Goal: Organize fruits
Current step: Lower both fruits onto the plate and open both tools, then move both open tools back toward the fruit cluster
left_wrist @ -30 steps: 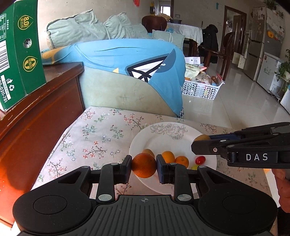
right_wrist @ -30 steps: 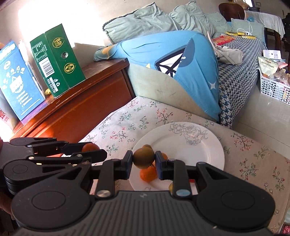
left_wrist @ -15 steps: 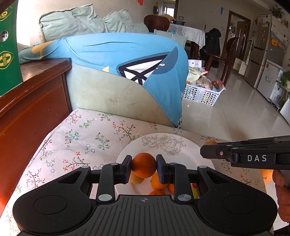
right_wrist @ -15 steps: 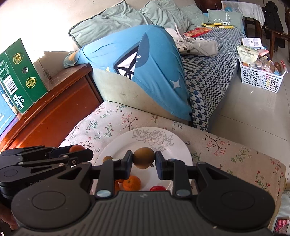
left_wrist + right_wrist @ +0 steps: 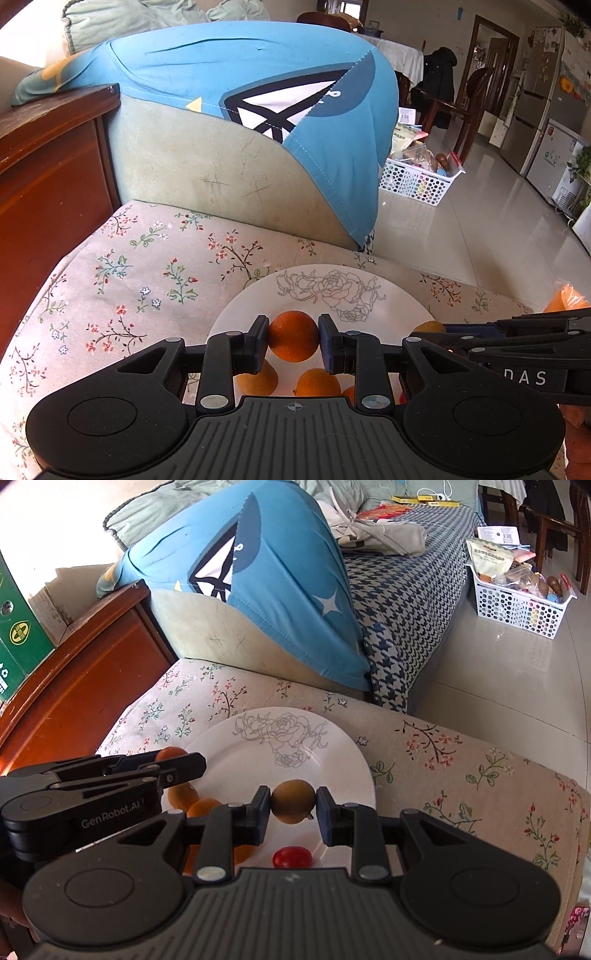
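- The left gripper is clamping a round, bright orange citrus fruit above the white rose-patterned plate.
- The right gripper is clamping a round, dull yellow-brown fruit over the same plate.
- Smaller orange fruits and a glossy red cherry tomato are lying on the plate.

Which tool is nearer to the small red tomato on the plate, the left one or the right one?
Right. The right tool, shut on a brownish fruit, hangs just above the tomato. The left tool, holding an orange, is further off, over the plate's other side.
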`<state>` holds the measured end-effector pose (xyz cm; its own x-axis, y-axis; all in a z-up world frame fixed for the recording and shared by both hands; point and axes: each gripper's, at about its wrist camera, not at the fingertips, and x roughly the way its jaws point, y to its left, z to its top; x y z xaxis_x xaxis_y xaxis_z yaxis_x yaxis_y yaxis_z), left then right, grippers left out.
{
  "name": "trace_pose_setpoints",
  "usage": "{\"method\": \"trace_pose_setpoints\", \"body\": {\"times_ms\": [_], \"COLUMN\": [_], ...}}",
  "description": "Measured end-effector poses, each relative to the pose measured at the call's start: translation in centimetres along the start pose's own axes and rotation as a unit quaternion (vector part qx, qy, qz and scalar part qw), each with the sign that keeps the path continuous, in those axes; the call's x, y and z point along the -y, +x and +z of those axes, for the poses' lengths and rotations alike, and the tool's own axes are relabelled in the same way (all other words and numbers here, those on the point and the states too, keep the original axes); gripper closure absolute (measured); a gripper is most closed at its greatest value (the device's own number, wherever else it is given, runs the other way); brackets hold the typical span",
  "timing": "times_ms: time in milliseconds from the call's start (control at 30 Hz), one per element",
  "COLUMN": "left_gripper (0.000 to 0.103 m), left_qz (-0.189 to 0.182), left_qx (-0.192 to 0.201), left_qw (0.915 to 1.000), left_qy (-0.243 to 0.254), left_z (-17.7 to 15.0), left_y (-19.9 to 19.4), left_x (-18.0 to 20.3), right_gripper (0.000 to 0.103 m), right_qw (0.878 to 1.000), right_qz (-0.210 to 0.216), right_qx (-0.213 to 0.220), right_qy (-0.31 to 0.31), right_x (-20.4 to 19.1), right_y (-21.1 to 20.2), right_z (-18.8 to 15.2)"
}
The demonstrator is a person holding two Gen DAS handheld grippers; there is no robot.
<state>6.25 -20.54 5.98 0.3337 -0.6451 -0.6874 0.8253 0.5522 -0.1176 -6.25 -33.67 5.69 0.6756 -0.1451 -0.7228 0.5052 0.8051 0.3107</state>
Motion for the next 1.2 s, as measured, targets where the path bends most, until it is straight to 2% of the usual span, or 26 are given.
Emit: {"method": "trace_pose_setpoints", "body": {"times_ms": [167,367,400,433,500,633,700,800,933,1200], "left_gripper": [0.076,0.072,0.064,0.047,0.03,0.029,0.023,0.021,0.021,0.02], "left_qz": [-0.002,-0.008,-0.006,-0.001,0.014,0.033,0.05,0.078,0.096,0.139], "left_qx": [0.0,0.012,0.018,0.024,0.038,0.049,0.042,0.03,0.02,0.021], "left_qw": [1.0,0.9998,0.9997,0.9994,0.9985,0.9974,0.9966,0.9948,0.9918,0.9853], "left_qy": [-0.001,-0.011,-0.016,-0.024,-0.035,-0.042,-0.049,-0.057,-0.081,-0.097], "left_z": [-0.1,0.5,0.6,0.7,0.9,1.0,0.7,-0.1,-1.3,-3.6], "left_y": [0.5,-0.6,-1.0,-1.5,-2.5,-4.7,-5.4,-6.2,-7.7,-11.5], "left_x": [0.2,0.4,0.3,0.1,-0.1,-0.5,-0.6,-0.9,-1.7,-2.8], "right_gripper": [0.075,0.072,0.072,0.071,0.068,0.06,0.06,0.054,0.053,0.053], "right_qw": [1.0,1.0,1.0,1.0,0.999,0.999,0.999,0.999,0.998,0.995], "right_qz": [-0.005,0.0,0.003,0.004,0.007,0.02,0.023,0.027,0.032,0.055], "right_qx": [-0.006,0.008,0.009,0.011,0.016,0.026,0.027,0.029,0.028,0.016], "right_qy": [0.0,0.021,0.025,0.027,0.029,0.024,0.016,-0.007,-0.043,-0.083], "right_x": [0.0,0.5,0.6,0.6,0.7,0.4,0.0,-0.8,-1.9,-3.4], "right_y": [0.5,0.1,-0.1,-0.2,-0.6,-1.3,-1.6,-1.9,-2.4,-3.2], "right_z": [-0.1,0.3,0.4,0.5,0.8,1.1,1.1,0.9,0.4,-1.0]}}
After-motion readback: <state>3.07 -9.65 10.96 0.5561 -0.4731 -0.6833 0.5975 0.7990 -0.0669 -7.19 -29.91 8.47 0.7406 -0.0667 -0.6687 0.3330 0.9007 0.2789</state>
